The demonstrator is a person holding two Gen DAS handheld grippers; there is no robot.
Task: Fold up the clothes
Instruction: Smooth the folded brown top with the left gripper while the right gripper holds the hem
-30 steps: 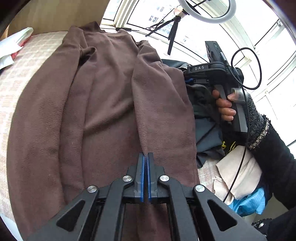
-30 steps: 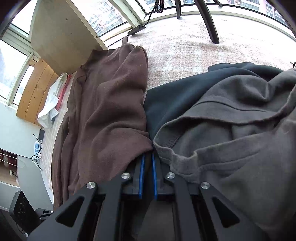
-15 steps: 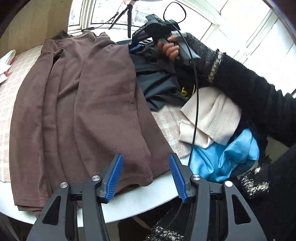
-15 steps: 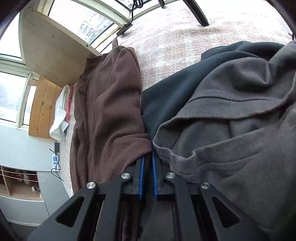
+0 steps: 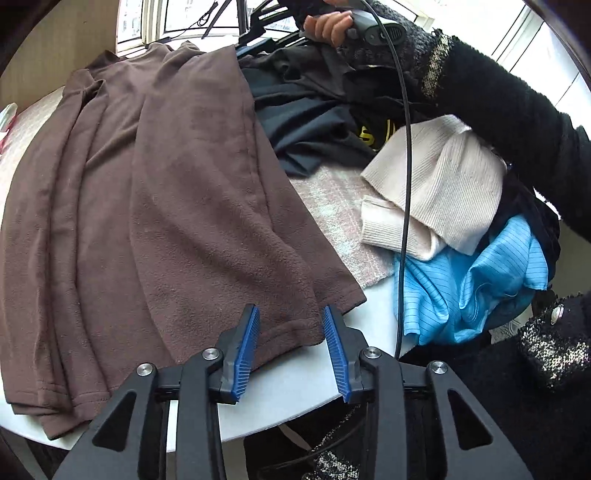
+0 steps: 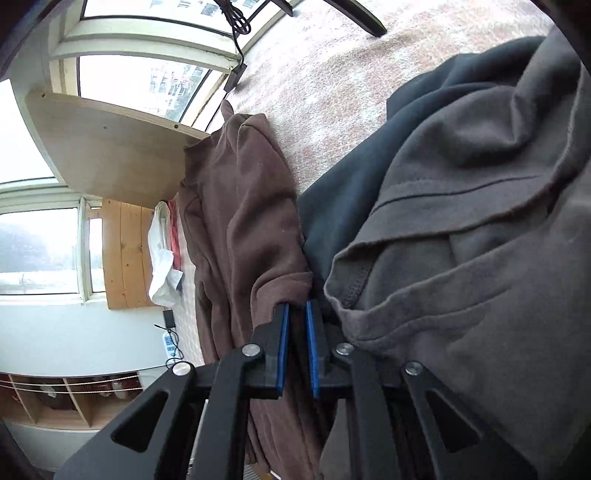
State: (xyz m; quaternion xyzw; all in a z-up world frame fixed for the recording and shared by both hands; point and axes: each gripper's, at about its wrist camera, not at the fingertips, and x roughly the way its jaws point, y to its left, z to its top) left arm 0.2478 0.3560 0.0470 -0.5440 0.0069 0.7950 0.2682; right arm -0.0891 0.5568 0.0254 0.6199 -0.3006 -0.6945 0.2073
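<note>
A round white tabletop (image 5: 295, 384) carries a pinkish checked cloth (image 5: 332, 206), with big windows (image 6: 147, 77) beyond it and, seen from the right wrist, a wooden panel (image 6: 122, 254) and low shelving (image 6: 55, 402) off to the left of the right tongs. In the left wrist view the brown garment (image 5: 155, 206) lies flat ahead of the left tongs (image 5: 291, 332), folded lengthwise with both sides turned in, reaching from its collar end at the far edge to its hem at the near edge of the tabletop; that hem sits just ahead of and between the two blue pads (image 5: 247, 350), which stand wide apart and grip nothing. To the right of those tongs lies a heap of other clothes: dark garments (image 5: 306, 125) farthest away, then a cream ribbed knit (image 5: 443, 184), and a bright blue striped fabric (image 5: 461, 288) nearest, with a black cable (image 5: 406, 184) hanging across them. At the far right a hand (image 5: 328, 26) in a black knitted sleeve (image 5: 509, 103) holds the other tool. In the right wrist view the right tongs (image 6: 297, 314) are nearly closed, only a narrow slit between the pads; brown fabric bunches at their left tip and hangs beneath them, but whether any is pinched I cannot tell. A grey garment (image 6: 480, 258) lying over a dark blue one (image 6: 343, 192) presses against their right side
</note>
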